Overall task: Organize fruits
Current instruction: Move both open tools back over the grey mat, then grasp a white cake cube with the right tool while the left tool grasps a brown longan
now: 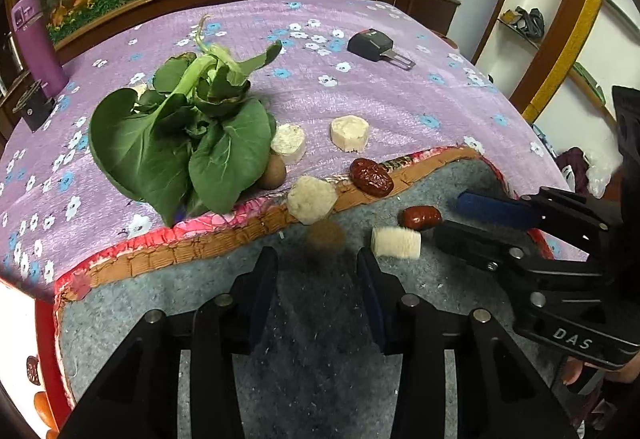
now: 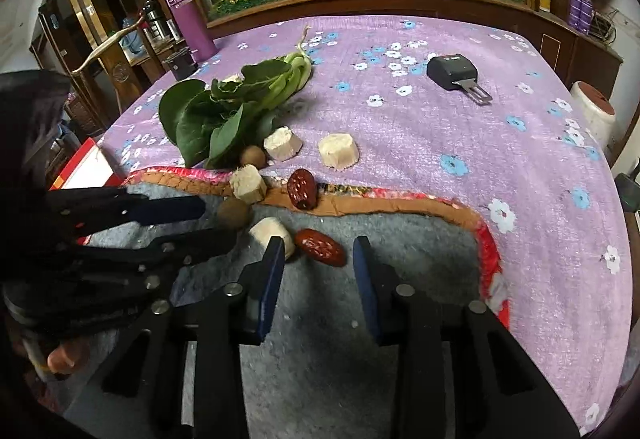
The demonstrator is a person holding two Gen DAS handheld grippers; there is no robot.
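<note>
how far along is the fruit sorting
Barely begun. Done: nothing looks grouped; dates, pale chunks and brown fruits lie mixed by the greens. In hand: nothing; the left gripper stands open before a brown fruit, the right gripper open around a date. Left: everything.

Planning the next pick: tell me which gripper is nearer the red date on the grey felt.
Right. The right gripper has its open tips right at the red date. The left gripper sits further left, facing the longan instead.
</note>
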